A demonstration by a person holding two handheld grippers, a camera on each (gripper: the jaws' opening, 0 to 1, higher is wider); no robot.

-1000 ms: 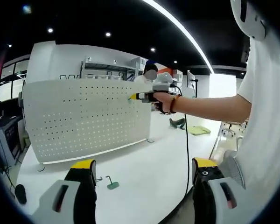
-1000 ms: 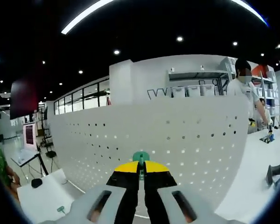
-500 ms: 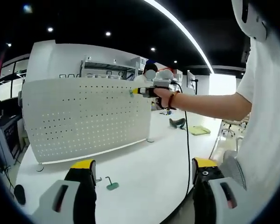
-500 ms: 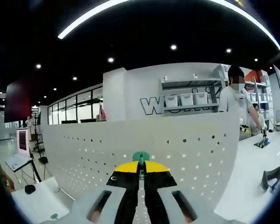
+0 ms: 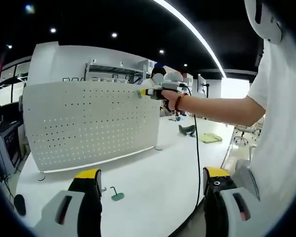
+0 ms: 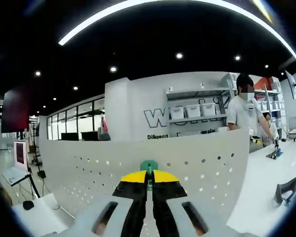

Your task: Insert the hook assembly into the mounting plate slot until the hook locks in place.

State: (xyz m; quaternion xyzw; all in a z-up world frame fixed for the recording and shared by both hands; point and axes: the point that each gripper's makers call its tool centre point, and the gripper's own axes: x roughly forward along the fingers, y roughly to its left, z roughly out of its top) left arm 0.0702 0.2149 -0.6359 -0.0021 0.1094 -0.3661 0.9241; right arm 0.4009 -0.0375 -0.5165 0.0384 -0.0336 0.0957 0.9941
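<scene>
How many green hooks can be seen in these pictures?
2. One hook is pinched in the shut right gripper, near the top of the pegboard. Another hook lies on the table before the open left gripper. Others may be hidden.

Pegboard panel (image 5: 89, 126) stands upright on the table (image 5: 158, 182), with a loose hook (image 5: 116, 195) lying on the table in front of it, near the left gripper (image 5: 150, 197). Right gripper (image 5: 147, 92) is up at the panel's top right edge, hook assembly (image 6: 149, 166) between its jaws. Behind the panel: shelving (image 6: 197, 111) and a person (image 6: 246, 111).
</scene>
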